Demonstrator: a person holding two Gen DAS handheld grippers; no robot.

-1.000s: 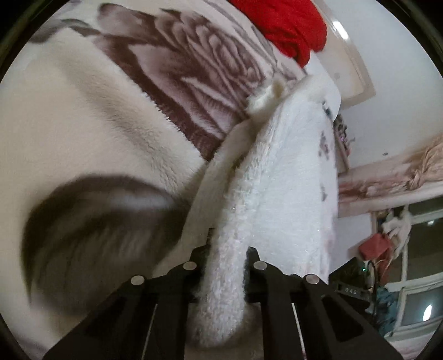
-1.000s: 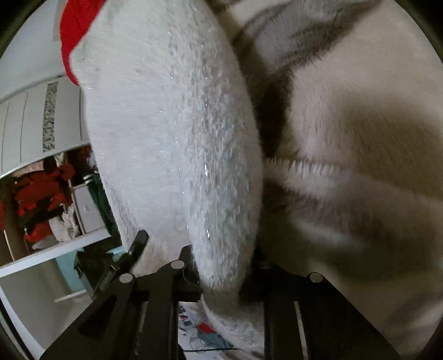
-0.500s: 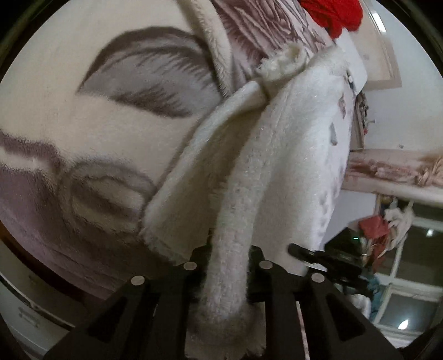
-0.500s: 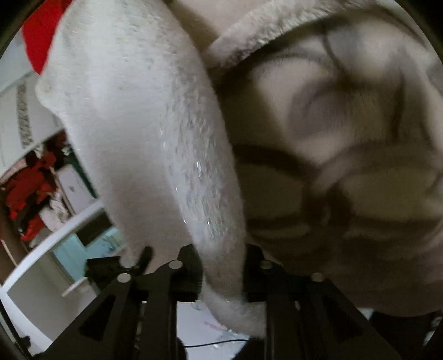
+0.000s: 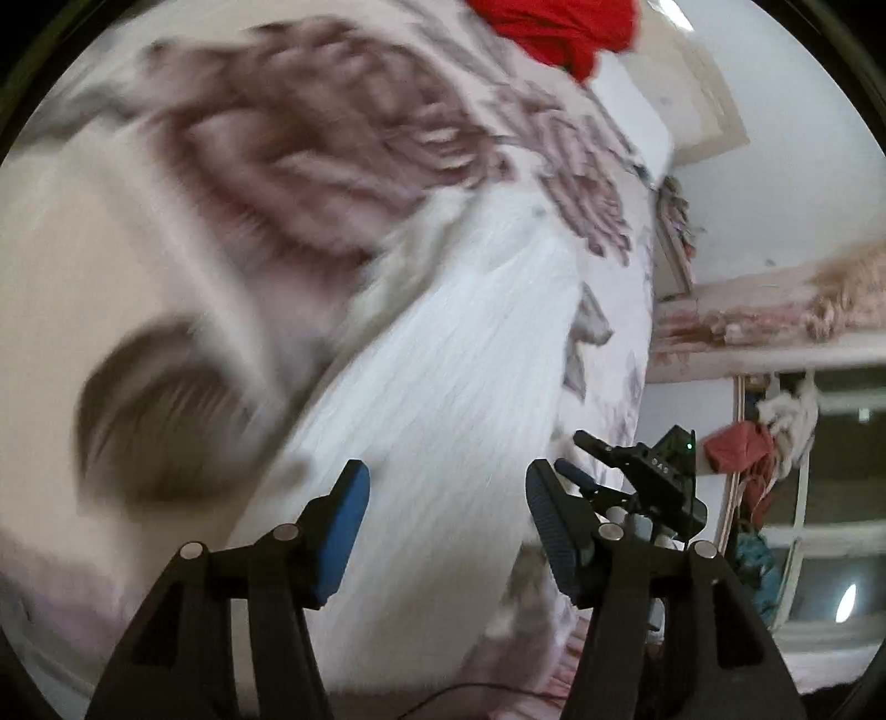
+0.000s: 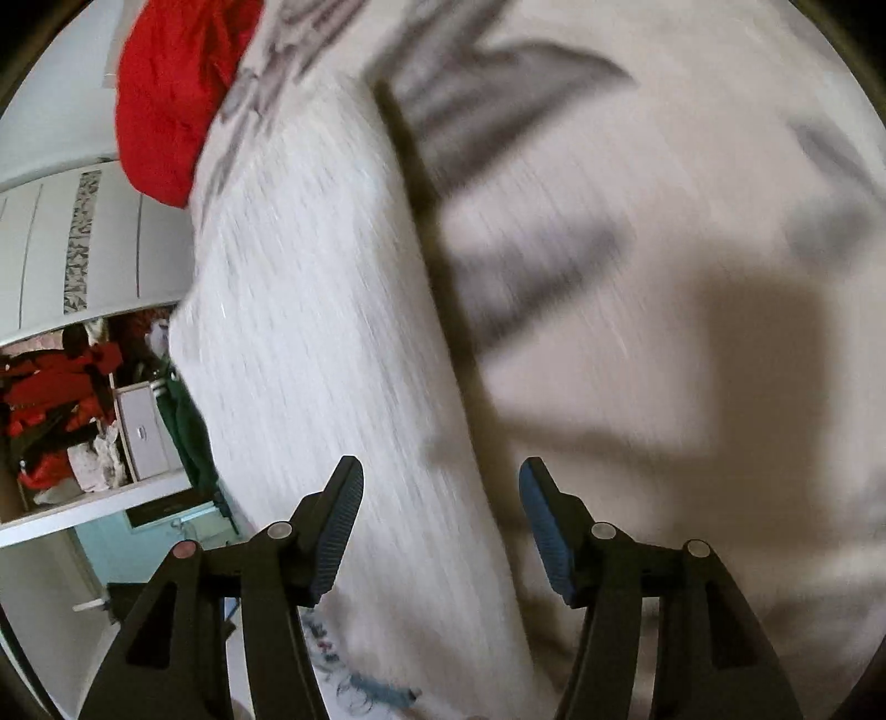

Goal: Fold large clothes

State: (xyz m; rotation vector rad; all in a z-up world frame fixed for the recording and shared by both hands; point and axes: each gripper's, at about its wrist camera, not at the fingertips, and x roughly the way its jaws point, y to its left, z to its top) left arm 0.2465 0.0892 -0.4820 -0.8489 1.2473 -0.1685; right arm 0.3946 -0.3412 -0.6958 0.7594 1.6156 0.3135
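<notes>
Letting go on both sides, I am watching the left gripper (image 5: 446,501) and the right gripper (image 6: 440,498) spread over the white fleece garment (image 5: 443,399); both sets of jaws have just been opening, and the blue pads (image 5: 343,526) are now standing clear of the pile, with nothing pinched between them. The garment is lying as a long thick strip on the flower-patterned blanket (image 5: 310,138) that is covering the bed, running away from me toward the red cloth (image 5: 559,27) at the far end. In the right view the same strip (image 6: 332,343) is passing under the gap between the jaws, its edge casting a dark line onto the blanket (image 6: 637,277) beside it. I am judging this fabric to be soft, bulky and fairly light: it is going to sag and slump as soon as it is lifted, and the plush surface is probably clinging a little to the blanket below, so dragging it may be pulling both along. Nothing here is fragile. For the next fold I am thinking of taking hold at the near corners or along the thick edge, biting deep enough to catch every layer, since a shallow nip on the loose pile is likely to be slipping out.
</notes>
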